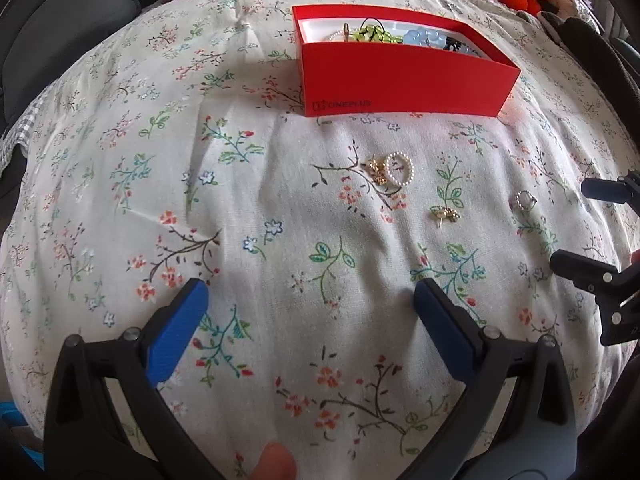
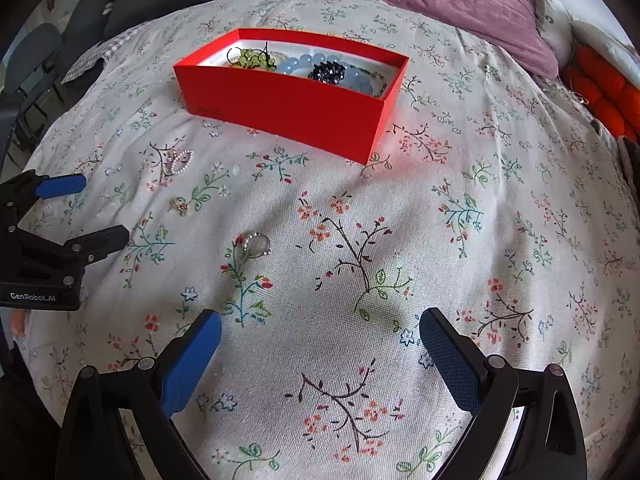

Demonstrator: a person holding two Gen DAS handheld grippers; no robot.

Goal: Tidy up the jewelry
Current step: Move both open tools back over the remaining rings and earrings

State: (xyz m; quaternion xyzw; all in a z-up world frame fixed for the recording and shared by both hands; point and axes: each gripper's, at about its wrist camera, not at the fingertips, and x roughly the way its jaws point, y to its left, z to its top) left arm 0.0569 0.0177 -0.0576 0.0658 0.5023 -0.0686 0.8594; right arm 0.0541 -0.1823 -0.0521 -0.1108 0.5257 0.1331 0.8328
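Four small pieces of jewelry are left loose on the floral bedsheet (image 1: 280, 208), in front of the red box (image 1: 400, 76), where the beaded bracelets are already collected; the box is judged to be the place meant for everything. The loose pieces are spread apart, probably so that each can be taken alone.

Nearest the box a pearl ring (image 1: 399, 168) is seen, touching a gold earring (image 1: 376, 170) at its left side. Closer to the camera a gold stud earring (image 1: 445, 213) is lying, and to the right of it a silver ring (image 1: 524, 201).

The left claw (image 1: 310, 296) is held wide open above the sheet and nothing is gripped in it; all pieces are ahead of it and to its right, well apart from the fingers.

The right claw (image 2: 320, 328) is also spread wide and empty. In its view the silver ring (image 2: 256, 244) is the nearest piece, ahead and slightly left of the left finger. Whether this ring carries a stone cannot be told clearly.
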